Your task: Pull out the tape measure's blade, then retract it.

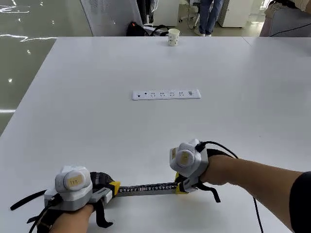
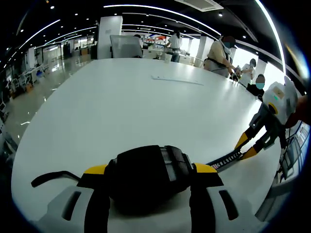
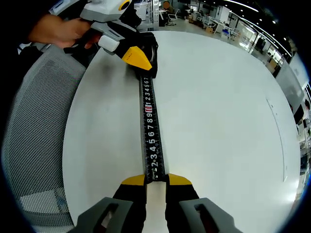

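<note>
— tape measure (image 1: pixel 99 179), where?
— down at near edge of white table (image 1: pixel 97 121), low in head view, strung between both grippers.
— left tongs?
— left gripper (image 1: pixel 110 185) clenched on black case (image 2: pixel 146 174). yellow-tipped jaws pressed to either side, case lodged between them in left gripper view.
— blade (image 1: pixel 146 187)?
— drawn out, flat on tabletop, running from case straight across to right gripper (image 1: pixel 179 189). printed numbers face up, legible in right gripper view, reddish marking partway along.
— right tongs, released or not?
— clenched too. nipped shut over blade's free end, yellow tips touching it from both sides.
— case upright or tilted?
— cannot tell for sure; mostly hidden behind left jaws in head view.
— anything loose near left gripper?
— black strap (image 2: pixel 58 173), lying on table just beside it.
— anything else on table?
— white power strip (image 1: pixel 166 94) around mid-table, well apart from tape measure. paper cup (image 1: pixel 173 37) upright near far edge.
— off table?
— grey mesh chair (image 3: pixel 39 145) beside table edge in right gripper view. people (image 2: pixel 218 58) standing beyond far side in left gripper view. glossy floor (image 1: pixel 29 29) off to left in head view.
</note>
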Tool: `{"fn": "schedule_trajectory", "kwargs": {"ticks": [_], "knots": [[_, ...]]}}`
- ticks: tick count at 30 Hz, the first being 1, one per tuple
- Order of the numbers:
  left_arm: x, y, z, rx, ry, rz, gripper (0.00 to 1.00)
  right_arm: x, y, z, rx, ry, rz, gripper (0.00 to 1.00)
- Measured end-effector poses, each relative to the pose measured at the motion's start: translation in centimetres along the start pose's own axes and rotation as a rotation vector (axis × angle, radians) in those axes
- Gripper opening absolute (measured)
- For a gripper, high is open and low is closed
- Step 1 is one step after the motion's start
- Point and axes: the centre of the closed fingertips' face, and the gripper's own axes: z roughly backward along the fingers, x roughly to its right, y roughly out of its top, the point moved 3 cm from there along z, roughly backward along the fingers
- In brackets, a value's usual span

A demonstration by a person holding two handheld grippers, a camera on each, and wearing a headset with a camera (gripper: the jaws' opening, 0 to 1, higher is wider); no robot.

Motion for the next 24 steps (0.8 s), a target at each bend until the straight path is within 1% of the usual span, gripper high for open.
{"fn": "schedule_trajectory", "kwargs": {"ticks": [3,7,14,16,17,18,20,22,24], "knots": [[0.0,0.0,0.0,-0.001,0.0,0.0,0.62,-0.1,0.3,0.0,0.008,0.002,-0.001,0.1],[0.0,0.0,0.0,-0.001,-0.001,0.0,0.62,-0.1,0.6,-0.2,0.02,-0.002,-0.022,0.11],[0.0,0.0,0.0,-0.006,-0.002,0.001,0.62,-0.3,1.1,-0.4,0.034,-0.009,-0.018,0.1],[0.0,0.0,0.1,-0.004,-0.001,-0.002,0.62,-0.3,1.2,-0.4,0.046,-0.008,-0.028,0.1],[0.0,0.0,0.1,-0.002,0.0,-0.002,0.62,-0.3,1.3,-0.5,0.063,-0.007,-0.047,0.1],[0.0,0.0,0.1,-0.002,0.0,-0.002,0.62,-0.2,1.4,-0.5,0.07,-0.011,-0.048,0.1],[0.0,0.0,0.1,-0.006,-0.003,-0.002,0.62,-0.4,1.6,-0.6,0.081,-0.014,-0.031,0.1],[0.0,0.0,0.0,-0.005,-0.003,-0.002,0.62,-0.4,1.9,-0.7,0.082,-0.011,-0.039,0.1],[0.0,-0.1,0.0,0.0,-0.002,-0.002,0.62,-0.4,2.3,-0.8,0.084,-0.009,-0.023,0.1]]}}
